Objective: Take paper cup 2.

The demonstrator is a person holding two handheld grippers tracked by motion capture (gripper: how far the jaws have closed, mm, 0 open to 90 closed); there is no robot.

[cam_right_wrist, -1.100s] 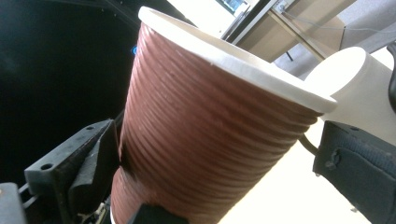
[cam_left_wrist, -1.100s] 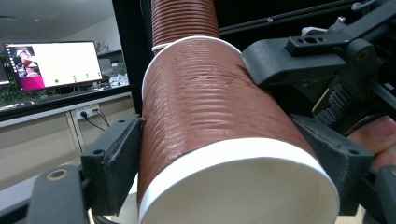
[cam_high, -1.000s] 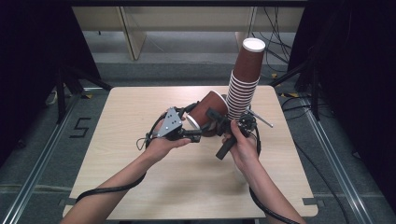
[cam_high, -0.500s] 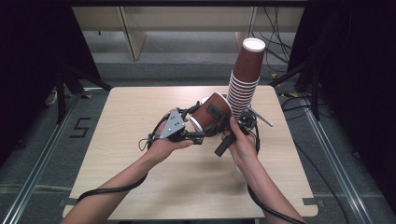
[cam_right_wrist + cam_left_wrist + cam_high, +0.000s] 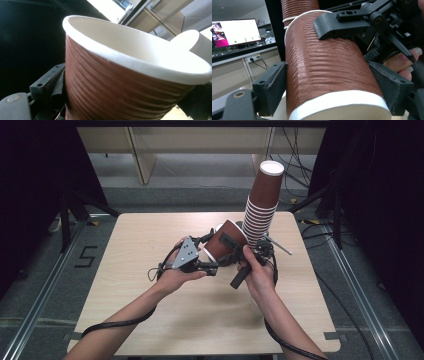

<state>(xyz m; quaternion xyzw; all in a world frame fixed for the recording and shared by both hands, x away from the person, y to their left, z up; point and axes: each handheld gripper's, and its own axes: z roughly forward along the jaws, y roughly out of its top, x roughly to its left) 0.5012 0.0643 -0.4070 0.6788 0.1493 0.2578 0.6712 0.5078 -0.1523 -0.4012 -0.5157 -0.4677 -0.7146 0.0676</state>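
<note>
A brown ribbed paper cup with a white rim is held tilted above the table's middle, between both grippers. My left gripper is shut on it near the rim; in the left gripper view the cup is pressed between both pads. My right gripper is shut on the same cup from the other side, and one of its fingers lies across the cup wall. The right gripper view has the cup between my right gripper's jaws, open mouth up.
A tall stack of upturned brown cups stands at the back right of the wooden table, just behind the held cup. Cables trail from both grippers over the table's front. Dark curtains and floor rails flank the table.
The held cup and both hands have shifted only slightly. Both grippers stay shut on the cup.
</note>
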